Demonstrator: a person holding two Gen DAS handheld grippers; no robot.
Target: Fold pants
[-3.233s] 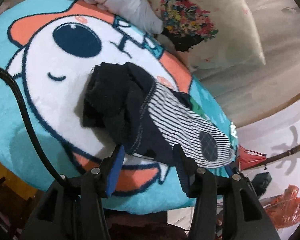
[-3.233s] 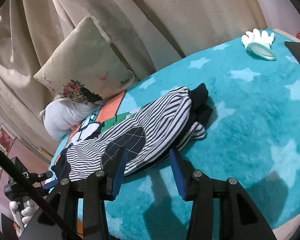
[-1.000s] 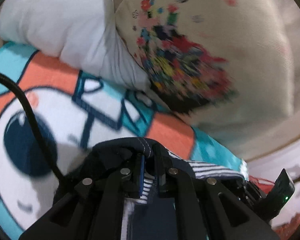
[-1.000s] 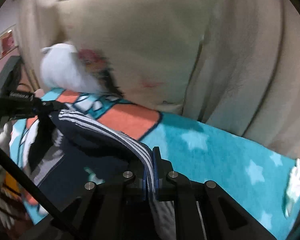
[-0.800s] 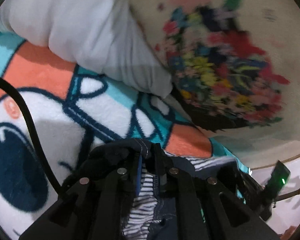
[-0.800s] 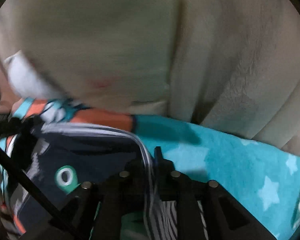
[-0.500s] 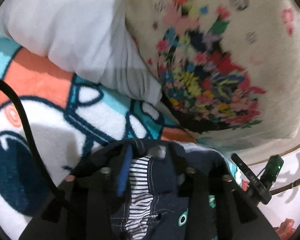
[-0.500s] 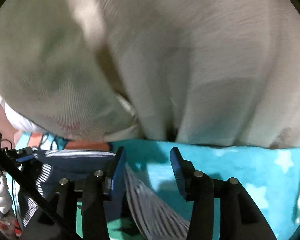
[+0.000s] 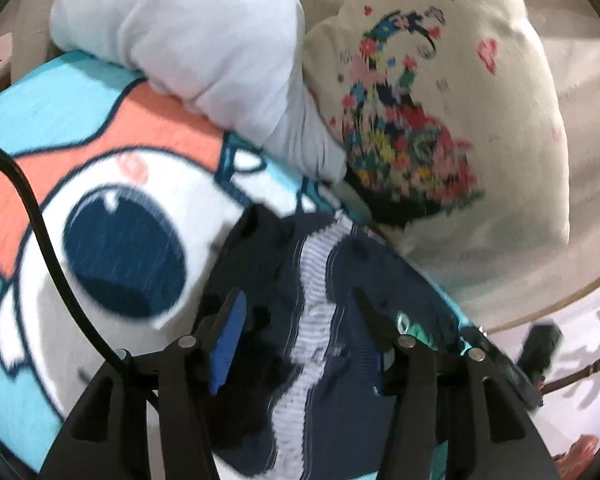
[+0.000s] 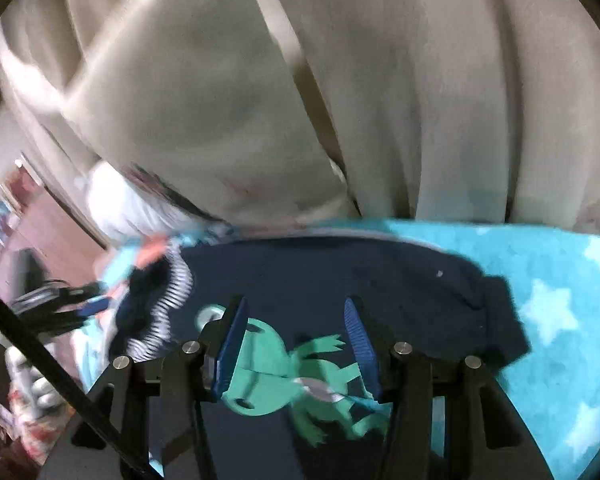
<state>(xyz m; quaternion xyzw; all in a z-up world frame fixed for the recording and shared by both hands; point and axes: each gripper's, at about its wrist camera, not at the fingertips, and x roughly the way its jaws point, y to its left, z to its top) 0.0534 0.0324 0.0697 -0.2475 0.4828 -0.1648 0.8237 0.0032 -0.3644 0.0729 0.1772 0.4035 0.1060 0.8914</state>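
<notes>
Now navy pants (image 10: pixel 340 280) flat on blanket (image 10: pixel 560 280), left gripper (image 9: pixel 298 320) opening.

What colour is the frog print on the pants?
Green, on the navy pants; the frog print shows best in the right wrist view.
</notes>
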